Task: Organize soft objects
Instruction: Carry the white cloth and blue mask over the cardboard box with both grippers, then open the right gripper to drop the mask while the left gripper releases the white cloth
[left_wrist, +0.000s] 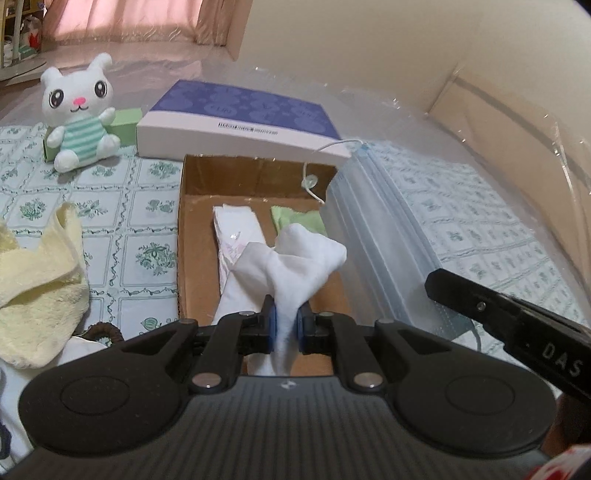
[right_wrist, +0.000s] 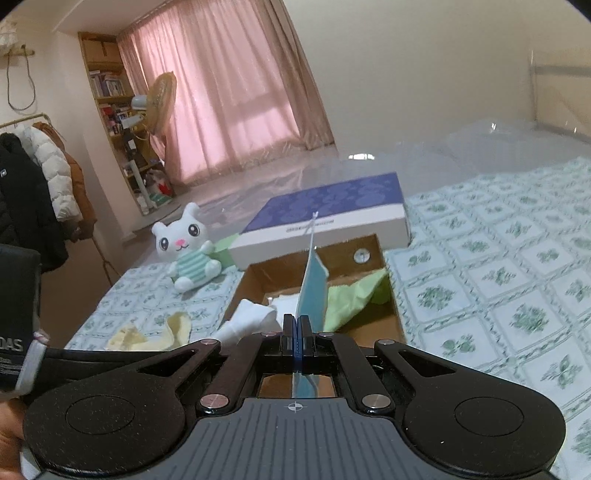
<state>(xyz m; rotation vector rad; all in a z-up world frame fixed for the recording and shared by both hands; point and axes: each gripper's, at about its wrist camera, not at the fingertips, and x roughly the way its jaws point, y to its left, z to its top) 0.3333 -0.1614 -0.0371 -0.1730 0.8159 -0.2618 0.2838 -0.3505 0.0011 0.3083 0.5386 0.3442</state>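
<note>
My left gripper (left_wrist: 285, 325) is shut on a white sock (left_wrist: 295, 266) and holds it over the open cardboard box (left_wrist: 192, 236). The box holds a folded white cloth (left_wrist: 236, 229) and a green cloth (left_wrist: 299, 218). My right gripper (right_wrist: 295, 328) is shut on a blue face mask (right_wrist: 314, 288), held edge-on above the box (right_wrist: 388, 295); the mask also shows in the left wrist view (left_wrist: 376, 236) at the box's right side. The white sock (right_wrist: 247, 317) and green cloth (right_wrist: 354, 295) also show in the right wrist view.
A white plush bunny (left_wrist: 79, 110) sits against a green block (left_wrist: 127, 125) at the far left. A purple and white flat box (left_wrist: 243, 118) lies behind the cardboard box. A yellow towel (left_wrist: 37, 280) lies at near left on the patterned bedspread (left_wrist: 140, 192).
</note>
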